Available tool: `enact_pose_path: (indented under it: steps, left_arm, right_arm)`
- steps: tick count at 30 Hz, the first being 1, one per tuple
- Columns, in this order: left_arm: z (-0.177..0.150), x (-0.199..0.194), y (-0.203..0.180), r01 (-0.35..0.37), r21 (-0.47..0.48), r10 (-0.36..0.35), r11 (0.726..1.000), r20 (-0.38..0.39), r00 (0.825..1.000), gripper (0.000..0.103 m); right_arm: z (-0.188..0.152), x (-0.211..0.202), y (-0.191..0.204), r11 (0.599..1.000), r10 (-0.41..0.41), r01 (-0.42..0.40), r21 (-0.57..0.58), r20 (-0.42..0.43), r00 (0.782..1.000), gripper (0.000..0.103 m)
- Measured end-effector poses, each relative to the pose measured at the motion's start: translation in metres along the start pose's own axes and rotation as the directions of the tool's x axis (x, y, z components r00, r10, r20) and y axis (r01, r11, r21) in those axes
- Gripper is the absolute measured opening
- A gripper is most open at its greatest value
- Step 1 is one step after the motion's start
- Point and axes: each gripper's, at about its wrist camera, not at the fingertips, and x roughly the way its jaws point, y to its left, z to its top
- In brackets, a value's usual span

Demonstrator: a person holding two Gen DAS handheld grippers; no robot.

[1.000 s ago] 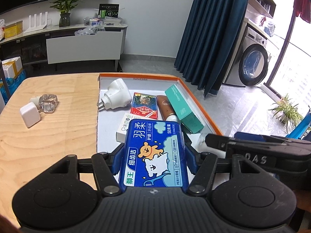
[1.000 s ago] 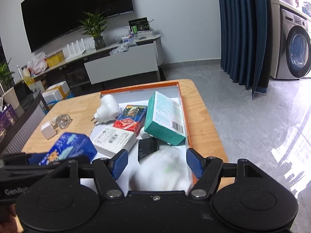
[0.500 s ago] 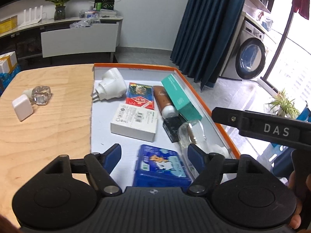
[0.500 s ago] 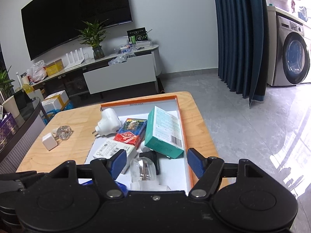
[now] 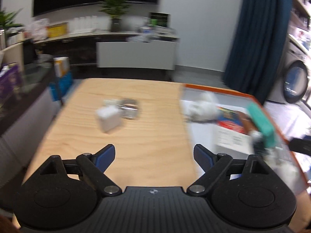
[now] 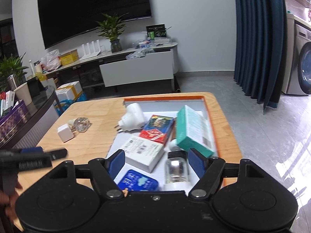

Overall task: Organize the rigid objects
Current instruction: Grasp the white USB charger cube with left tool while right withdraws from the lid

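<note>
Left of the orange-rimmed white tray (image 6: pixel 212 116), on bare wooden desk (image 5: pixel 136 136), small white cube charger (image 5: pixel 108 118) lies ahead of left gripper (image 5: pixel 153 155), fingers empty, opening wide. Left is nearer. Right gripper (image 6: pixel 156 160) over tray, opening, gripping nothing.

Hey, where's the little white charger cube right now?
The white charger cube is out on the bare wooden table, left of the orange-rimmed tray in the right wrist view, right beside the clear glass piece.
</note>
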Motion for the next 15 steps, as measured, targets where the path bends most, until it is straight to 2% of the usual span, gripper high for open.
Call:
enact_pose_path:
  steps: [3, 6, 8, 12, 15]
  left_arm:
    - [0.010, 0.016, 0.028, -0.052, 0.010, 0.052, 0.999, 0.005, 0.999, 0.092]
    - [0.016, 0.036, 0.046, -0.067, 0.044, 0.067, 0.997, 0.003, 0.998, 0.092]
    - [0.019, 0.048, 0.054, -0.051, 0.076, 0.050, 0.996, 0.008, 0.999, 0.096]
    - [0.023, 0.075, 0.060, -0.017, 0.160, 0.017, 0.987, 0.001, 1.000, 0.096]
    - [0.024, 0.093, 0.061, 0.018, 0.188, -0.018, 0.982, -0.001, 1.000, 0.096]
  right_arm:
    - [0.002, 0.007, 0.010, 1.000, 0.011, -0.012, -0.011, -0.012, 1.000, 0.085]
    - [0.002, 0.013, 0.021, 0.999, 0.023, -0.024, -0.027, -0.020, 1.000, 0.085]
    - [0.003, 0.017, 0.026, 0.999, 0.026, -0.027, -0.041, -0.030, 0.999, 0.085]
    - [0.005, 0.026, 0.036, 0.998, 0.025, -0.028, -0.064, -0.046, 0.999, 0.086]
    - [0.008, 0.035, 0.043, 0.997, 0.025, -0.029, -0.072, -0.057, 0.998, 0.086]
